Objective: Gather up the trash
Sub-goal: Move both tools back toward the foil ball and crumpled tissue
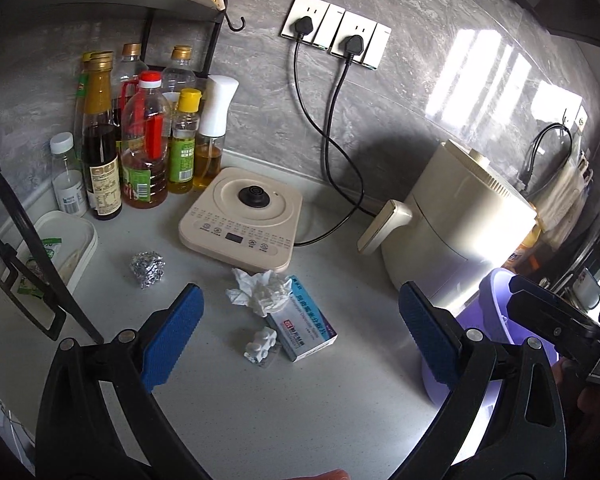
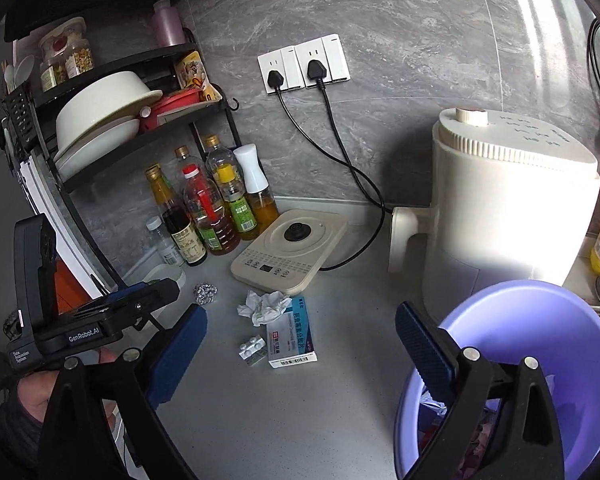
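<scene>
Inspection from my two wrist views. My left gripper (image 1: 300, 344) stands wide, its blue-padded fingers (image 1: 172, 340) holding nothing; its outer frame is cut off by the lower edge of the picture. My right gripper (image 2: 300, 356) likewise stands wide and empty, with its right finger (image 2: 424, 354) over the rim of the lilac plastic basin (image 2: 540, 320).

The basin's contents are largely hidden behind that finger; only crumpled scraps show, too indistinct to identify. In the left view the basin is mostly blocked by my own gripper.

On the pale grey speckled counter (image 1: 260, 420), the remaining trash lies in a loose group in front of the cream induction base (image 1: 242, 220). The crumpled white tissue (image 1: 260, 292) touches the far end of the blue-and-white medicine box (image 1: 306, 330), which lies flat, its long axis running away from me towards the induction base, leaning slightly left. A small used silver blister strip (image 1: 262, 348) lies just beside the box's near left corner; its print is too small to read. A crumpled ball of silver foil (image 1: 148, 270) sits apart to the left, near the bottles (image 1: 140, 148).
</scene>
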A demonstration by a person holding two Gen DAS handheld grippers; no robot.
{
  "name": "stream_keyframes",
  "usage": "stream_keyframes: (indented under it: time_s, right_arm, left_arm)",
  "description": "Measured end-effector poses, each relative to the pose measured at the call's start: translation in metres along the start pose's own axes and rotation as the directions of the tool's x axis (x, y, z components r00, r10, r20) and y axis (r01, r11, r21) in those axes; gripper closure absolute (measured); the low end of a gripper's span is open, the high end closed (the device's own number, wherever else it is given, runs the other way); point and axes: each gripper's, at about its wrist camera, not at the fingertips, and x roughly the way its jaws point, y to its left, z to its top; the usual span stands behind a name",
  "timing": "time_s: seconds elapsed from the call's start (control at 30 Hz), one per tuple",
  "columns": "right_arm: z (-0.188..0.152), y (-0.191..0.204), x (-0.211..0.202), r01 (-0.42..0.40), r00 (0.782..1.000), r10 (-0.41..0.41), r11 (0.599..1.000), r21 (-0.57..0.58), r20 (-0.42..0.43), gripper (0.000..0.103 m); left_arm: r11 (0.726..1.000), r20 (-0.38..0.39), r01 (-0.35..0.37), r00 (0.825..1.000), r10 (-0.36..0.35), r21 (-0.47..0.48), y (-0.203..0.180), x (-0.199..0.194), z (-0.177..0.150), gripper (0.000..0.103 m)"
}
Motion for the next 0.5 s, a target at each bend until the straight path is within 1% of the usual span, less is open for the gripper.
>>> stream_keyframes:
  time_s: [0.27,0.5]
  right_arm:
    - [0.002,0.032,0.032,-0.032,0.999,0.032,0.999,-0.02,-0.021,0.01]
    - [-0.001,0.045,0.061,-0.025,0.999,0.024,1.0,-0.009,-0.04,0.011]
  left_arm:
    - [0.999,-0.016,-0.046,0.999,0.046,-0.002,0.034,-0.004,-0.001,0.006]
    - [0.998,-0.033,-0.067,0.997,0.068,0.018,0.054,0.001,-0.001,0.006]
